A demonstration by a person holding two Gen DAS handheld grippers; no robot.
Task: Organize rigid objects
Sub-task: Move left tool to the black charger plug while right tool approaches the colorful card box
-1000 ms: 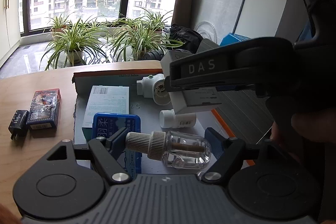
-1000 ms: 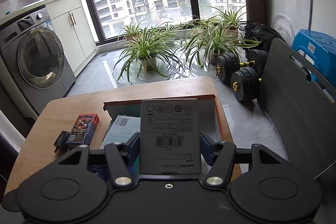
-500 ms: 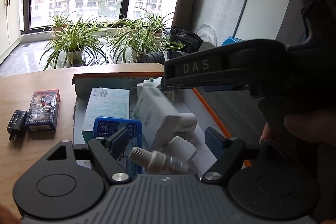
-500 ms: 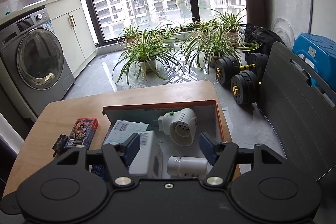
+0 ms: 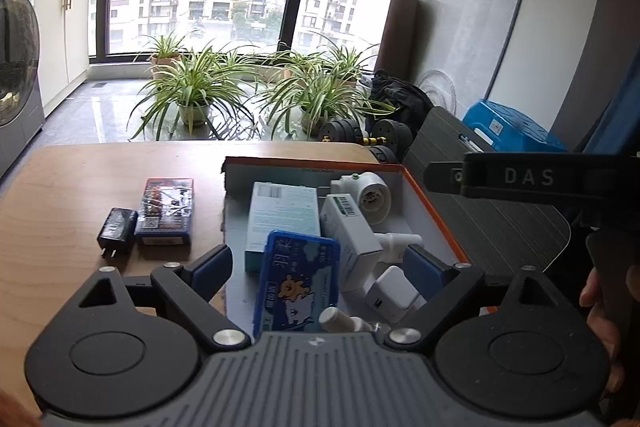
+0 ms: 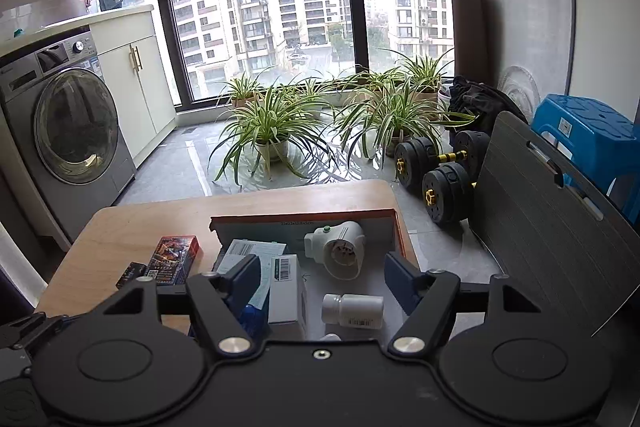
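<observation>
Both tongs hang over the shallow cardboard box point(image 5: 436, 211) with fingers spread wide and nothing between them: the left gripper point(image 5: 318, 267) above its near end, the right gripper point(image 6: 322, 277) above its middle.

Counted in the left view, the box holds seven things. One blue case point(image 5: 298, 285) with a cartoon bear lies directly under the left gripper, its long axis running from the near edge toward the far wall. One pale teal carton point(image 5: 282, 213) lies beyond it, flat, long axis the same way, barcode at the far end. One white carton point(image 5: 350, 239) sits just right of both, tilted, barcoded end pointing to the far wall. One white plug-in device point(image 5: 370, 197) occupies the far right corner — its round open face turned toward the camera. One white pill bottle point(image 6: 354, 311) lies on its side right of the white carton, long axis across the box, cap pointing left in the right view. One white charger block point(image 5: 394, 293) rests at the near right. One small bottle with a ribbed cap point(image 5: 340, 321) lies at the near edge, mostly hidden by the gripper body, cap pointing left.

Left of the box, two things remain on the wooden table point(image 5: 80, 187): one red-and-blue printed box point(image 5: 166, 211), long axis parallel to the box's side, and one black plug adapter point(image 5: 117, 231) just left of it — prongs toward the near edge.
</observation>
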